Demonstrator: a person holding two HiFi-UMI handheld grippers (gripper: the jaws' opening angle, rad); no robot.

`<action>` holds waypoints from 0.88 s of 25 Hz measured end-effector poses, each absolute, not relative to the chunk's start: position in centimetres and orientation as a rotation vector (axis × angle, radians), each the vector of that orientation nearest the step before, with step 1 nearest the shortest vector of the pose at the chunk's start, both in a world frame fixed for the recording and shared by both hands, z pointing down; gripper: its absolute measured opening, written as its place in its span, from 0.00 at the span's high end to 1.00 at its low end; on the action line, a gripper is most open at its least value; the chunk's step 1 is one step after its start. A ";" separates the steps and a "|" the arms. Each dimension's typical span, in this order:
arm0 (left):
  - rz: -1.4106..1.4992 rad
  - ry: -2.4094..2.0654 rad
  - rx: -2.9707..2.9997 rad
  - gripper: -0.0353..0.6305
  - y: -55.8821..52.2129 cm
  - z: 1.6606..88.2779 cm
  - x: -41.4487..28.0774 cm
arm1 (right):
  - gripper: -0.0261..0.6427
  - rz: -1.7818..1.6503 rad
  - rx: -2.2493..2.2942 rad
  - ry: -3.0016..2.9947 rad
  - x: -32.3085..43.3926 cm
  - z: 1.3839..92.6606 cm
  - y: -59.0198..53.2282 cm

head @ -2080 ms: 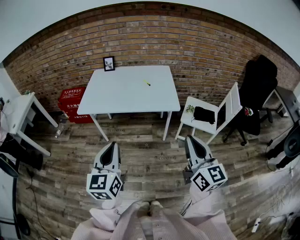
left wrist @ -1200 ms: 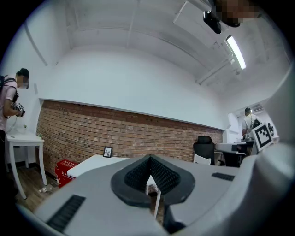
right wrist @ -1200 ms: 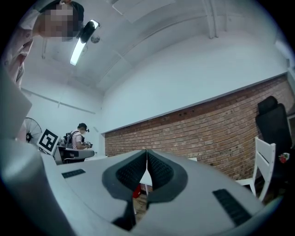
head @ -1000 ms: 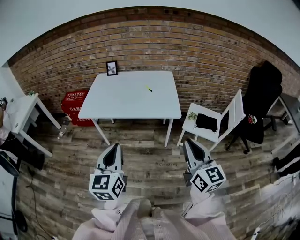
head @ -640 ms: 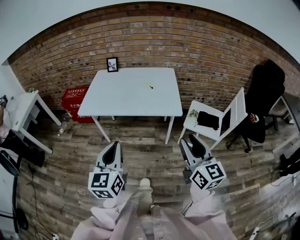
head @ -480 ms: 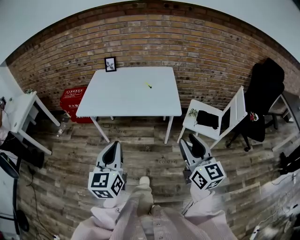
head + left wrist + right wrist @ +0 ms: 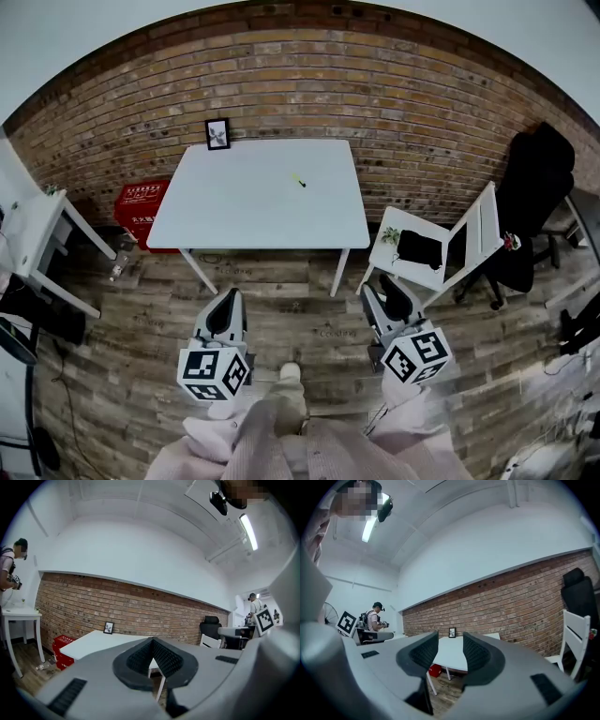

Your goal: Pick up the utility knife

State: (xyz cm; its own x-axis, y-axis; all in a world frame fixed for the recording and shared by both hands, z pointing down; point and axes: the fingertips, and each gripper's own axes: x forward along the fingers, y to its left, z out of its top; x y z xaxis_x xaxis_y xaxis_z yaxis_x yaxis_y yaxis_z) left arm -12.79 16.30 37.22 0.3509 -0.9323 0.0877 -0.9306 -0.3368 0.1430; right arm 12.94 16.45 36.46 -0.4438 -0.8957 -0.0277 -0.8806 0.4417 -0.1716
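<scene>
Okay, the utility knife (image 7: 298, 180) lies on the white table (image 7: 234, 211), upper centre of the head view, right of the table's middle. My left gripper (image 7: 225, 298), low in frame over the wood floor (image 7: 300, 314), has its jaws pressed tip to tip, empty. My right gripper (image 7: 379, 292) beside it has its jaws wide apart with nothing between. Both are well apart from the knife.

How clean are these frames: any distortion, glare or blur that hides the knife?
Head view: heavy fisheye bows the brick wall into an arc; light is even, but the utility knife on the white table is a tiny speck. Left gripper view: the ceiling strip light flares; corners go black. Right gripper view: same black corners, close jaws slightly soft.
</scene>
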 end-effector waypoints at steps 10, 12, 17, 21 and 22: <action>-0.022 -1.676 2.432 0.96 8.6 37.2 -14.4 | 0.74 -0.246 -1.617 2.556 11.9 36.5 8.8; -0.021 -1.674 2.432 0.96 7.3 37.3 -14.8 | 0.74 -0.255 -1.625 2.552 11.7 36.7 7.4; -0.016 -1.678 2.424 0.96 4.0 37.6 -16.2 | 0.74 -0.267 -1.636 2.540 10.9 37.2 4.2; -0.003 -1.662 2.433 0.96 1.1 38.0 -16.5 | 0.74 -0.282 -1.651 2.529 10.5 37.8 1.5; 0.000 -1.654 2.438 0.96 0.4 38.1 -16.5 | 0.74 -0.283 -1.655 2.524 10.4 37.9 0.9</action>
State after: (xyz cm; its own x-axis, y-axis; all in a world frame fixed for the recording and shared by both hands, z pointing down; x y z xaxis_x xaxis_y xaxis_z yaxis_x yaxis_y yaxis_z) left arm -16.55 0.45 38.07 0.3755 -0.9204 0.1088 -0.9204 -0.3565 0.1606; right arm 10.42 0.93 37.85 -0.3995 -0.9167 0.0102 -0.8961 0.3882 -0.2151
